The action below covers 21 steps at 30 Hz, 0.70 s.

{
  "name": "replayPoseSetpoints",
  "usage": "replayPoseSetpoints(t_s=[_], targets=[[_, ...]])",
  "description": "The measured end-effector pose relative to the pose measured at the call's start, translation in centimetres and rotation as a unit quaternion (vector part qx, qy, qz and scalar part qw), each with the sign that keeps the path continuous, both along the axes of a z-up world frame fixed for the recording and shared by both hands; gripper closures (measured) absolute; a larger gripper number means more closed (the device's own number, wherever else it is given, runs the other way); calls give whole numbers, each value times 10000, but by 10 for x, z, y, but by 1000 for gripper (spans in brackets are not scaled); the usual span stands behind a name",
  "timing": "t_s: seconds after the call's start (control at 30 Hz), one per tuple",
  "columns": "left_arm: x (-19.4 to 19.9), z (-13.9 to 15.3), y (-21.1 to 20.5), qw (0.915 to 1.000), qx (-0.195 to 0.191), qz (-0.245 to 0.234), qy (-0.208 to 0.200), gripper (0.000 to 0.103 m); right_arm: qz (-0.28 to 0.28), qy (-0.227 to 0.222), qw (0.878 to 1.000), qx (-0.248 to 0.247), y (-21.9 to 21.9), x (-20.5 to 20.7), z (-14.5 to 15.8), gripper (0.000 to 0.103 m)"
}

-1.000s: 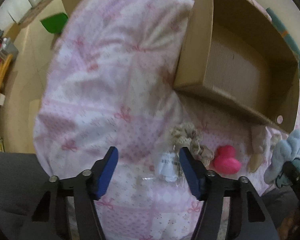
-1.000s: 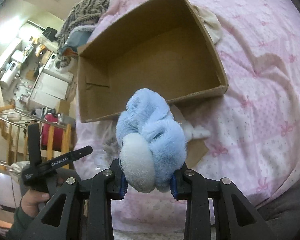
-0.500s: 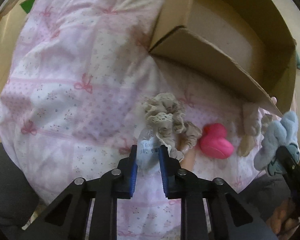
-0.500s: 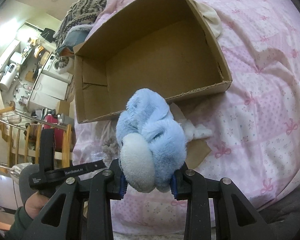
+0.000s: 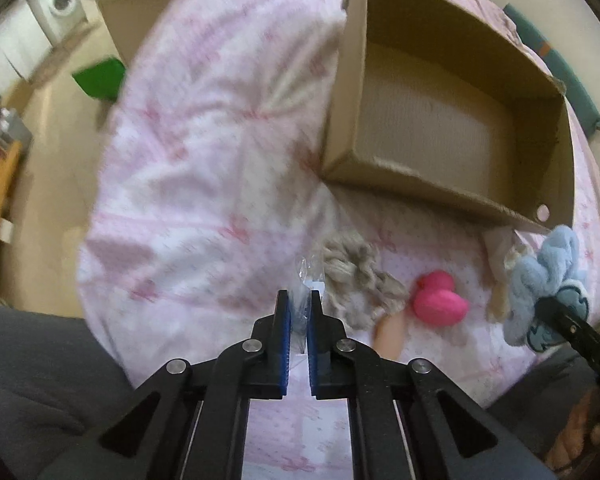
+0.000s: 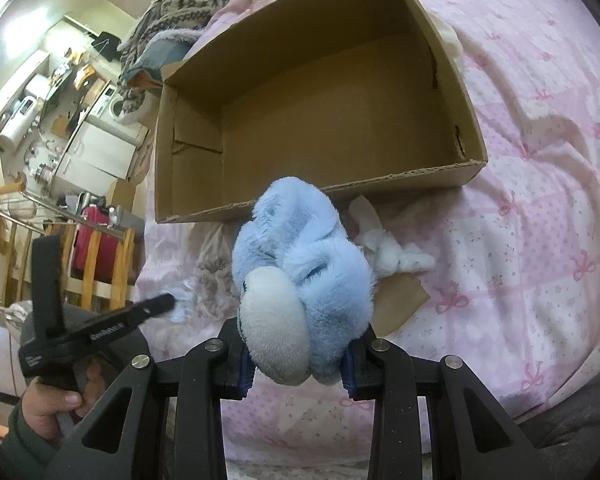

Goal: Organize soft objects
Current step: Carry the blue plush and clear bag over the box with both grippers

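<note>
My left gripper (image 5: 298, 304) is shut on the clear plastic wrapper (image 5: 305, 280) of a beige lace scrunchie (image 5: 354, 270), lifted off the pink bedspread (image 5: 204, 184). My right gripper (image 6: 296, 364) is shut on a blue plush toy (image 6: 304, 272), held above the bed in front of an open, empty cardboard box (image 6: 320, 92). The box also shows in the left wrist view (image 5: 440, 120), as does the blue plush (image 5: 548, 280). A pink rubber duck (image 5: 440, 300) lies right of the scrunchie. The left gripper appears in the right wrist view (image 6: 168, 304).
A white plush (image 6: 392, 252) and a brown card (image 6: 400, 300) lie on the bed behind the blue plush. A knitted blanket (image 6: 180, 4) lies behind the box. A green bin (image 5: 100, 76) and washing machine (image 5: 60, 4) stand on the floor left of the bed.
My left gripper closed on the scrunchie's plastic wrapper and has lifted it, pulling back from the bed. My right gripper keeps the blue plush and has barely moved.
</note>
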State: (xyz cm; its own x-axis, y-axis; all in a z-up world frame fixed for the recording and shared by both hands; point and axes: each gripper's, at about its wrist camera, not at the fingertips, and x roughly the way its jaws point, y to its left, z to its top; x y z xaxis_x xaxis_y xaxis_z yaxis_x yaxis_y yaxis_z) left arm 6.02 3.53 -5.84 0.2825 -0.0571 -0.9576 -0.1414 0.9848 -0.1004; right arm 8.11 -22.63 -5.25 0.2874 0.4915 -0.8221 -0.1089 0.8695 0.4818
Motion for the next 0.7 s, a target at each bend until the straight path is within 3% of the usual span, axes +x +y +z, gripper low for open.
replayPoseSetpoints(t_s=[0.23, 0.53, 0.7], targets=[[-4, 19, 6, 9984, 318, -36, -461, 96, 74, -187, 9997, -145, 3, -3, 3, 68], [-5, 20, 0, 9982, 305, -92, -503, 96, 147, -290, 9991, -284, 5, -4, 5, 68], [-7, 45, -5, 9958, 251, -191, -859, 96, 108, -467, 9985, -251, 5, -9, 17, 68]])
